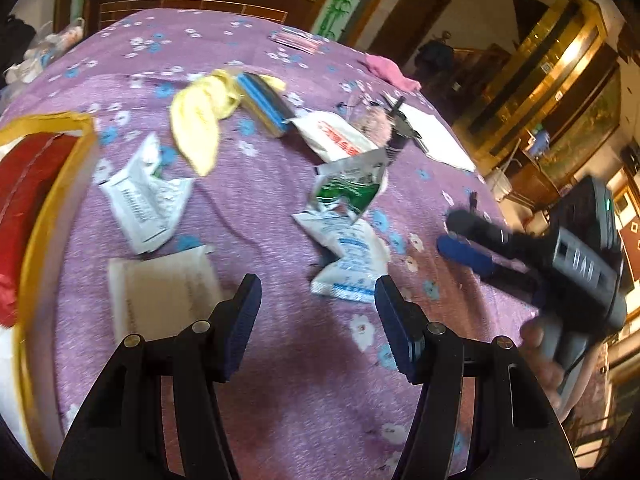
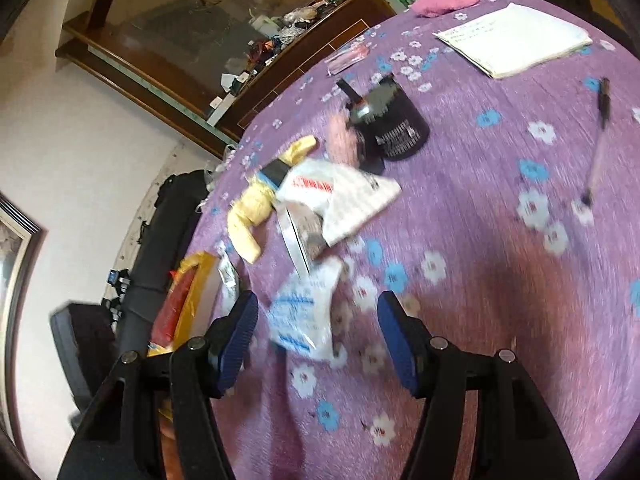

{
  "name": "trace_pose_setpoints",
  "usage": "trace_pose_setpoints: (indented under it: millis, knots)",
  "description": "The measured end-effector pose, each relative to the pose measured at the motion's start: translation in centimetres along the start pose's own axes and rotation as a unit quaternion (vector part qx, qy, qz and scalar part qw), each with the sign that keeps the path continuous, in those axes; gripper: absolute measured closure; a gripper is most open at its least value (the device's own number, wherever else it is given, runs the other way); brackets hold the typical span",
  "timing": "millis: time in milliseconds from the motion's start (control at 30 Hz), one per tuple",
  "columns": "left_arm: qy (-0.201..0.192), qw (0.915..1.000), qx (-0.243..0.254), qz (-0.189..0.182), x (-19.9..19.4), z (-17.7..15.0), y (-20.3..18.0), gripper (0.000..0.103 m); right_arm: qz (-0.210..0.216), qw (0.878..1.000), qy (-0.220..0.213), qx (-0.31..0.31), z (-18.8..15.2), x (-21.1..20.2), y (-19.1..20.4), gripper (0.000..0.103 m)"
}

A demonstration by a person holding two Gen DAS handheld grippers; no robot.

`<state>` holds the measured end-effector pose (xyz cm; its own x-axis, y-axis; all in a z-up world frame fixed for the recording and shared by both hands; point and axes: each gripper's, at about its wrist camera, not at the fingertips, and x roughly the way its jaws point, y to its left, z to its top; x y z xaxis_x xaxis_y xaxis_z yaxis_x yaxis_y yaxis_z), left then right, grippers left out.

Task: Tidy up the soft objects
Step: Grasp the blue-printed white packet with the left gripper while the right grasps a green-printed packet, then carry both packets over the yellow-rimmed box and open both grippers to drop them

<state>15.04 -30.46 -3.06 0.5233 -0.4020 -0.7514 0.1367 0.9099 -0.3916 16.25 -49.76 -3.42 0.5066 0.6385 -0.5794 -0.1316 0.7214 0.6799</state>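
A lived-in home interior: a table draped in a purple floral cloth (image 1: 280, 208), strewn with soft packets and cloths, stands before a dark wooden sideboard (image 1: 192, 0) piled with household clutter. A gold-framed glass cabinet (image 1: 560, 60), a wooden door (image 1: 412, 12) and a bamboo-print wall hanging (image 1: 344, 0) complete the domestic setting.

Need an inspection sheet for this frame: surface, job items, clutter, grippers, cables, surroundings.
Surface: purple floral cloth, wrinkled.
Job's things: yellow cloth, pink towel, white and blue packet, green and white packet, other soft packets scattered; red and yellow box at the left edge.
Clutter: black jar, notepad, pen, blue sponge block.
Grippers: left gripper and right gripper, both jaws open, empty.
Cables: nothing seen.
Surroundings: cluttered wooden shelf, blurred.
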Motion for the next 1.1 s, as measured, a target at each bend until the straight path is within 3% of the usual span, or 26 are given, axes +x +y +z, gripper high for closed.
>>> trace_pose_setpoints:
  millis: [100, 267, 333, 400, 467, 500, 567, 667, 733, 900, 1100]
  knots:
    - [0.014, 0.9998, 0.005, -0.011, 1.2, 0.4, -0.8, 0.044, 0.0, 0.999, 0.014, -0.04, 2.1, 1.5, 1.6, 0.041]
    - [0.031, 0.9986, 0.042, 0.0, 3.5, 0.7, -2.5, 0.044, -0.041, 0.991, 0.049, -0.117, 3.8, 6.7, 3.9, 0.043]
    - [0.043, 0.9982, 0.041, -0.007, 4.5, 0.6, -2.7, 0.044, -0.077, 0.986, 0.057, -0.135, 3.0, 7.8, 4.0, 0.074]
    - [0.046, 0.9982, 0.036, -0.013, 5.3, 0.6, -2.9, 0.044, -0.075, 0.986, 0.042, -0.145, 2.3, 7.5, 3.7, 0.076]
    - [0.039, 0.9986, 0.035, 0.003, 5.8, 0.8, -3.3, 0.044, -0.055, 0.988, 0.036, -0.139, 2.2, 6.9, 3.2, 0.084]
    - [0.037, 0.9984, 0.039, 0.014, 6.1, 0.9, -3.4, 0.045, -0.043, 0.99, 0.027, -0.132, 2.3, 6.3, 2.9, 0.085]
    - [0.031, 0.9974, 0.048, 0.043, 6.3, 1.0, -3.6, 0.058, -0.027, 0.991, 0.015, -0.127, 2.3, 5.8, 3.0, 0.085]
    - [0.023, 0.998, 0.042, 0.041, 6.1, 0.8, -3.2, 0.065, -0.018, 0.991, -0.001, -0.129, 2.2, 5.2, 3.4, 0.086]
    - [0.018, 0.9987, 0.035, 0.031, 5.5, 0.7, -2.7, 0.075, -0.004, 0.991, -0.015, -0.134, 2.2, 4.7, 3.7, 0.086]
    - [0.023, 0.9994, 0.019, 0.018, 4.0, 0.2, -2.1, 0.08, 0.025, 0.99, -0.043, -0.131, 2.6, 3.9, 3.9, 0.086]
    - [0.016, 0.9998, 0.003, 0.007, 1.9, -0.9, -1.2, 0.083, 0.048, 0.991, -0.044, -0.112, 3.2, 3.8, 3.3, 0.086]
